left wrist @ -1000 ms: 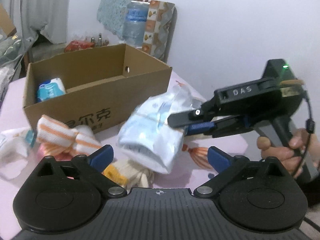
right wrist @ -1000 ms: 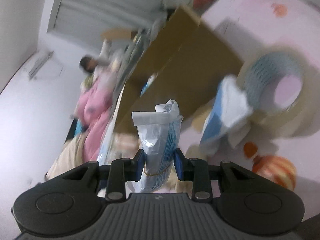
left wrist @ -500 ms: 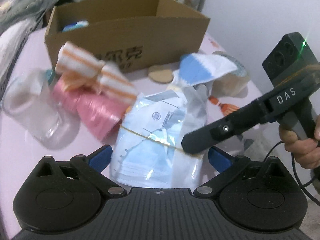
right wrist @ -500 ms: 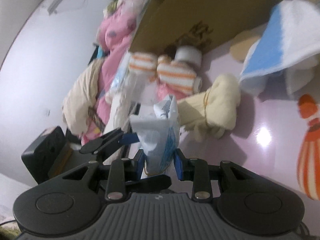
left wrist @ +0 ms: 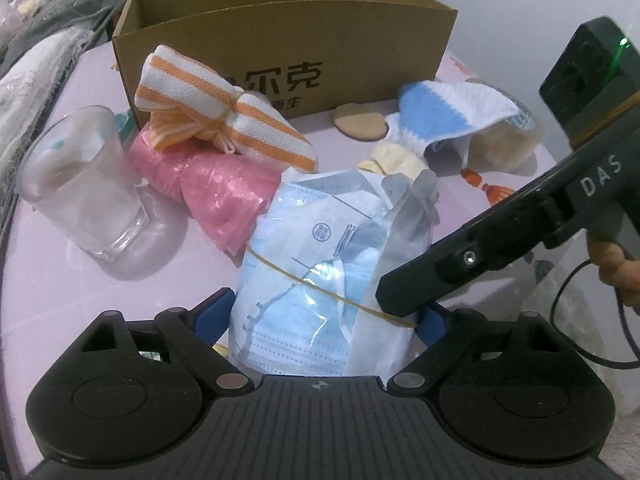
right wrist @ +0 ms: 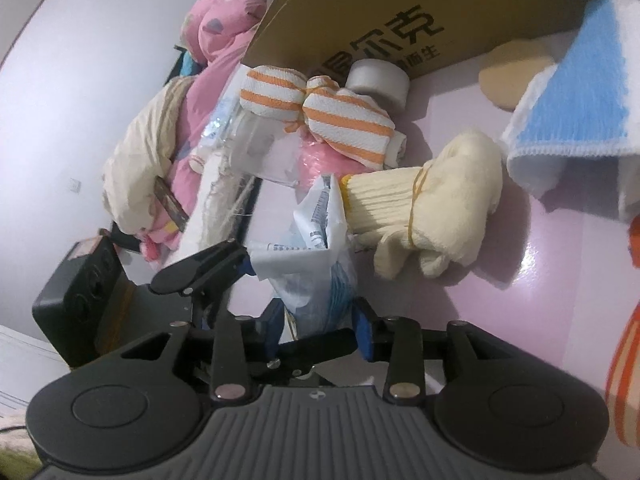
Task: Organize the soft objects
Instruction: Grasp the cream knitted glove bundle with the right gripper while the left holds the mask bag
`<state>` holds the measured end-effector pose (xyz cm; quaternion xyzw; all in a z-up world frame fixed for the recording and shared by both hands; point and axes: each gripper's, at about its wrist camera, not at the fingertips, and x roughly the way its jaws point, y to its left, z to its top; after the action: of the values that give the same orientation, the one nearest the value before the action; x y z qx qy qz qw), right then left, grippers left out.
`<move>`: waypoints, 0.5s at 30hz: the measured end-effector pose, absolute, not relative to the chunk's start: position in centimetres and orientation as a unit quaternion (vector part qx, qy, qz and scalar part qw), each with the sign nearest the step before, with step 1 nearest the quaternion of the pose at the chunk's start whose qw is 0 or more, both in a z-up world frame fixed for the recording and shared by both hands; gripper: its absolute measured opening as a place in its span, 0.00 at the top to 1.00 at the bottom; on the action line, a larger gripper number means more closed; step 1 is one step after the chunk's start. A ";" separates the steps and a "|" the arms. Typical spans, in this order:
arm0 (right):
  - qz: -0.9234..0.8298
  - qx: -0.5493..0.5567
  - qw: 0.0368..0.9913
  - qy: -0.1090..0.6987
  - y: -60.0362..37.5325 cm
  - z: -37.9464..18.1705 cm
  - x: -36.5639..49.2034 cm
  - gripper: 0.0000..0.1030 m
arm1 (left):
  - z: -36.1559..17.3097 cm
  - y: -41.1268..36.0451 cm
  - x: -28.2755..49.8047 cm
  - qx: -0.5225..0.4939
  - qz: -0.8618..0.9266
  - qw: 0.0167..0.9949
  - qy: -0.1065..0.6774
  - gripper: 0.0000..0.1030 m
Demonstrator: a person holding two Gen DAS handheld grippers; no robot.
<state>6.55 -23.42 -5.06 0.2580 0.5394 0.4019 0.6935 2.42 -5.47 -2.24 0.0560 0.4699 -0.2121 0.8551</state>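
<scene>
A clear bag of blue face masks (left wrist: 320,276), bound by a rubber band, stands between both grippers. My right gripper (right wrist: 320,320) is shut on the mask bag (right wrist: 316,264); it reaches in from the right in the left wrist view. My left gripper (left wrist: 324,316) has its blue pads on either side of the bag's lower part, seemingly touching. An orange-striped towel bundle (left wrist: 216,120), a pink plastic bag (left wrist: 216,188), cream gloves (right wrist: 436,220) and a blue-white cloth (left wrist: 452,108) lie in front of the cardboard box (left wrist: 320,40).
A clear glass cup (left wrist: 84,180) stands at left on the pink table (left wrist: 60,292). A tape roll (left wrist: 504,148) lies under the blue-white cloth at right. A tan round pad (left wrist: 360,120) lies by the box. Bedding and clothes (right wrist: 168,120) pile beyond the table.
The right gripper carried the mask bag down from box height toward the left gripper. The left gripper's fingers have closed in from wide open onto the bag's sides.
</scene>
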 end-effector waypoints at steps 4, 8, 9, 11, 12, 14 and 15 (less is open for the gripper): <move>0.388 0.212 0.731 0.520 -23.6 -3.0 6.2 0.50 | -2.3 -5.4 2.3 0.052 -0.209 0.859 0.465 0.13; 0.363 0.138 0.784 0.484 -24.1 0.1 5.8 0.42 | -2.3 -4.6 1.7 0.040 -0.206 0.860 0.465 0.13; 0.357 0.116 0.796 0.475 -24.1 0.8 5.8 0.41 | -2.2 -4.2 1.5 0.035 -0.204 0.860 0.466 0.13; 0.345 0.065 0.813 0.464 -23.7 1.9 5.8 0.40 | -2.1 -3.4 1.1 0.028 -0.199 0.860 0.468 0.13; 0.339 0.041 0.819 0.461 -23.2 2.2 5.9 0.40 | -2.0 -3.0 0.9 0.023 -0.197 0.860 0.470 0.13; 0.334 -0.018 0.824 0.457 -22.1 2.7 6.0 0.40 | -2.0 -2.1 0.5 0.016 -0.190 0.861 0.472 0.13; 0.338 -0.048 0.823 0.454 -21.2 2.8 6.0 0.40 | -2.0 -1.8 0.4 0.013 -0.188 0.861 0.472 0.13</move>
<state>5.95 -21.22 2.85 -0.0485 0.4541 0.3376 0.8231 0.38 -1.81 -1.97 0.0130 0.4719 -0.1880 0.8613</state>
